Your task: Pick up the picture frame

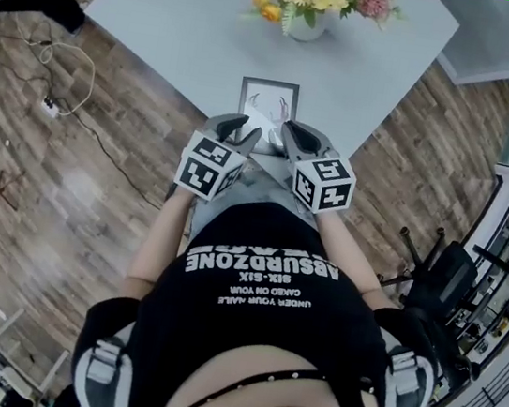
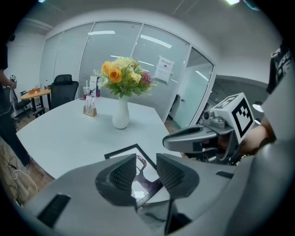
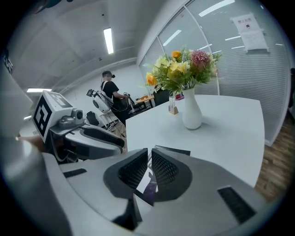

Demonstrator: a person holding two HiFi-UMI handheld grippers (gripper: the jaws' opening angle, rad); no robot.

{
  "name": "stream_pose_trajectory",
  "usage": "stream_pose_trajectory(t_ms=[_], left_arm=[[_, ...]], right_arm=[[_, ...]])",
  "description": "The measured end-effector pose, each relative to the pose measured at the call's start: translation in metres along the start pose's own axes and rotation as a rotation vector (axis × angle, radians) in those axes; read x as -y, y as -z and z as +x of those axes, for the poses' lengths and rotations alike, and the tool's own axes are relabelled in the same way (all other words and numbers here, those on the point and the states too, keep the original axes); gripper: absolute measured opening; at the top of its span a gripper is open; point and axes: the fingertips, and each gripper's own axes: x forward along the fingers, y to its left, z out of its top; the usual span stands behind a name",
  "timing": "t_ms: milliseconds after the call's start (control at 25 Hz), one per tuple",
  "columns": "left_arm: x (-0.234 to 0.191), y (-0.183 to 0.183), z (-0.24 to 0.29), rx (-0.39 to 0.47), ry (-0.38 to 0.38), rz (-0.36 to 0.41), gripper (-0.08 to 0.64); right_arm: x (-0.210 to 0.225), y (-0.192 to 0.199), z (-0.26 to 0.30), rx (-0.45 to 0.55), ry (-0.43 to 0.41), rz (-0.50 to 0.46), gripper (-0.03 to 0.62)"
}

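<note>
A black-edged picture frame (image 1: 268,100) with a drawing in it lies flat on the grey table (image 1: 169,14), near its front corner. Both grippers hover side by side just over the frame's near edge, pointing down at it. My left gripper (image 1: 243,132) is open, and the picture shows through the gap between its jaws (image 2: 146,169); the frame's border (image 2: 120,151) lies beyond them. My right gripper (image 1: 295,137) is shut with nothing between its jaws (image 3: 150,159). A corner of the frame (image 3: 173,150) shows past them.
A white vase of flowers (image 1: 307,7) stands behind the frame on the table. A small card stand (image 2: 90,110) sits further back. Cables and a power strip (image 1: 52,101) lie on the wood floor at left. A person (image 3: 109,94) stands in the background.
</note>
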Motion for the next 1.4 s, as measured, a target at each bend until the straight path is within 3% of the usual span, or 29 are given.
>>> stream_pose_trajectory(t_ms=[120, 320, 800, 1400], left_arm=[[-0.007, 0.008, 0.008, -0.031, -0.025, 0.012, 0.143], [-0.027, 0.02, 0.023, -0.047, -0.096, -0.022, 0.149], [-0.051, 0.062, 0.067, -0.196, -0.141, -0.045, 0.15], [-0.083, 0.09, 0.093, -0.258, -0.213, -0.161, 0.149]], right_arm=[[0.007, 0.01, 0.008, -0.042, -0.002, 0.01, 0.078], [0.022, 0.031, 0.025, -0.099, 0.01, 0.046, 0.122], [0.056, 0.073, 0.056, -0.229, 0.043, 0.085, 0.126], [0.083, 0.104, 0.076, -0.312, 0.105, 0.084, 0.133]])
